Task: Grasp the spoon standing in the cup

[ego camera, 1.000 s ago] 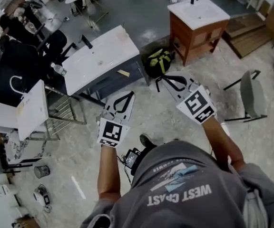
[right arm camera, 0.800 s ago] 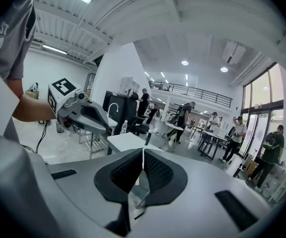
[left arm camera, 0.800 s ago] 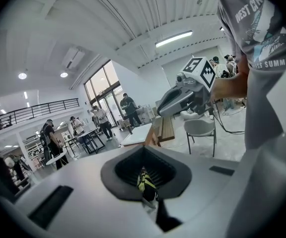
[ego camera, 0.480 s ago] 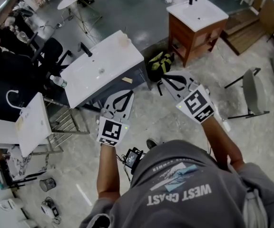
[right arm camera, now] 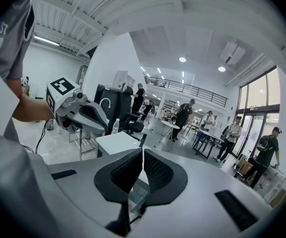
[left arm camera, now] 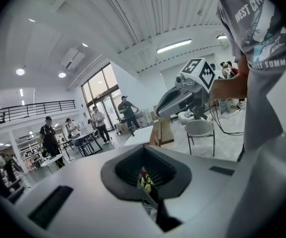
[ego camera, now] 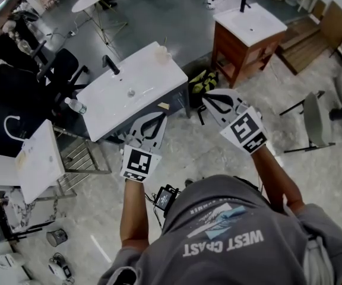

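Observation:
A pale cup (ego camera: 161, 53) with a thin spoon standing in it sits at the far corner of a white sink counter (ego camera: 141, 79) with a black faucet (ego camera: 110, 65). Both grippers hang over the floor, short of the counter and apart from the cup. My left gripper (ego camera: 161, 118) is near the counter's front edge, its jaws together and empty. My right gripper (ego camera: 207, 98), to the right of the counter, is shut on nothing. In the right gripper view the counter (right arm camera: 114, 143) lies ahead beyond the closed jaws (right arm camera: 142, 170); the cup is hidden there.
A yellow-green bag (ego camera: 202, 81) lies on the floor between the counter and a wooden vanity (ego camera: 242, 43). A grey chair (ego camera: 313, 120) stands at the right. A metal rack (ego camera: 79, 153), a water bottle (ego camera: 76, 105) and black office chairs (ego camera: 61, 67) are at the left. People stand further off.
The view has advanced toward the white counter, which has slid down and closer, and the cup with the spoon has come into sight. Both grippers keep their pose, jaws together.

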Available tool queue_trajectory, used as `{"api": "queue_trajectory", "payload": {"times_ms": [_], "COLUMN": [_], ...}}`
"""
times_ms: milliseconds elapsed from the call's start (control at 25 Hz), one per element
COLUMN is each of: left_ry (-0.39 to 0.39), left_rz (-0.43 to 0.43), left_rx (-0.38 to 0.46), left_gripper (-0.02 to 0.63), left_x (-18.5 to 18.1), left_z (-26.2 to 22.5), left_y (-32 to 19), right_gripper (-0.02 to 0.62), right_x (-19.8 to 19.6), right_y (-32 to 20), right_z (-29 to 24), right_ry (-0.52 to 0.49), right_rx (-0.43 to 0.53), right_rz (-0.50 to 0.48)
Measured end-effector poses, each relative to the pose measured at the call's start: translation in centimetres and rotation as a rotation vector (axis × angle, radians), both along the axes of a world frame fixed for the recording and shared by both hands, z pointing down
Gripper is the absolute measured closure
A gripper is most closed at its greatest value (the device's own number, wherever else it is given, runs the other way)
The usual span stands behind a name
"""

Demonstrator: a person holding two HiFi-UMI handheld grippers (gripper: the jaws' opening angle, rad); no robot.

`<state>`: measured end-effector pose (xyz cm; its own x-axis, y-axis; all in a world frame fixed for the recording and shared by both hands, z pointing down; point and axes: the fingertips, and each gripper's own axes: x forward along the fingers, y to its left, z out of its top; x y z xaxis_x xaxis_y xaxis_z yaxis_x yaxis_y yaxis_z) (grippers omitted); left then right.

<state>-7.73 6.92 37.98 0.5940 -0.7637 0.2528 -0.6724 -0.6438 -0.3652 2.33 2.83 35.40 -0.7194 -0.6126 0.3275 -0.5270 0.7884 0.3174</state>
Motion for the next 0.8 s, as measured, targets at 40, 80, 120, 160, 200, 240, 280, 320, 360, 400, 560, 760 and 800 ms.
{"api": "queue_trajectory", "payload": {"times_ms": [40, 80, 120, 160, 200, 240, 280, 320, 360, 400, 560, 760, 800], "left_ry": [0.007, 0.013, 0.018, 0.021, 0.022, 0.022, 0.025, 0.031, 0.038, 0.045, 0.034, 0.013, 0.008], "left_rz": [0.0, 0.002, 0.006, 0.009, 0.01, 0.009, 0.004, -0.002, -0.009, -0.017, -0.055, -0.122, -0.137], "left_rx": [-0.001, -0.002, -0.003, -0.004, -0.005, -0.007, -0.009, -0.013, -0.017, -0.022, -0.047, -0.063, -0.061], "left_gripper": [0.604, 0.604, 0.604, 0.604, 0.604, 0.604, 0.604, 0.604, 0.604, 0.604, 0.604, 0.604, 0.604], "left_x": [-0.4, -0.7, -1.0, -1.2, -1.5, -1.7, -2.0, -2.2, -2.2, -2.2, -2.1, -1.7, -1.6], "left_z": [0.0, 0.1, 0.3, 0.4, 0.6, 0.7, 0.8, 0.9, 1.0, 1.1, 2.0, 2.2, 2.2], "left_y": [-0.1, -0.1, -0.1, -0.1, -0.1, -0.3, -0.5, -0.7, -0.9, -1.2, -3.0, -5.8, -6.5], "right_gripper": [0.561, 0.561, 0.561, 0.561, 0.561, 0.561, 0.561, 0.561, 0.561, 0.561, 0.561, 0.561, 0.561], "right_x": [-0.5, -0.9, -1.3, -1.6, -2.0, -2.3, -2.6, -2.8, -2.9, -2.8, -2.7, -2.2, -2.0], "right_y": [-0.1, -0.2, -0.4, -0.5, -0.7, -0.8, -1.0, -1.2, -1.5, -1.9, -4.3, -8.3, -9.2], "right_z": [0.0, -0.1, -0.1, -0.1, -0.1, -0.1, 0.1, 0.2, 0.4, 0.6, 1.2, 2.3, 2.2], "right_ry": [0.005, 0.01, 0.013, 0.015, 0.018, 0.022, 0.028, 0.034, 0.04, 0.043, 0.035, 0.017, 0.011], "right_rx": [0.002, 0.004, 0.005, 0.006, 0.007, 0.006, 0.002, -0.002, -0.007, -0.012, -0.03, -0.051, -0.05], "right_rz": [0.0, 0.001, 0.003, 0.004, 0.003, -0.001, -0.007, -0.014, -0.02, -0.026, -0.056, -0.116, -0.129]}}
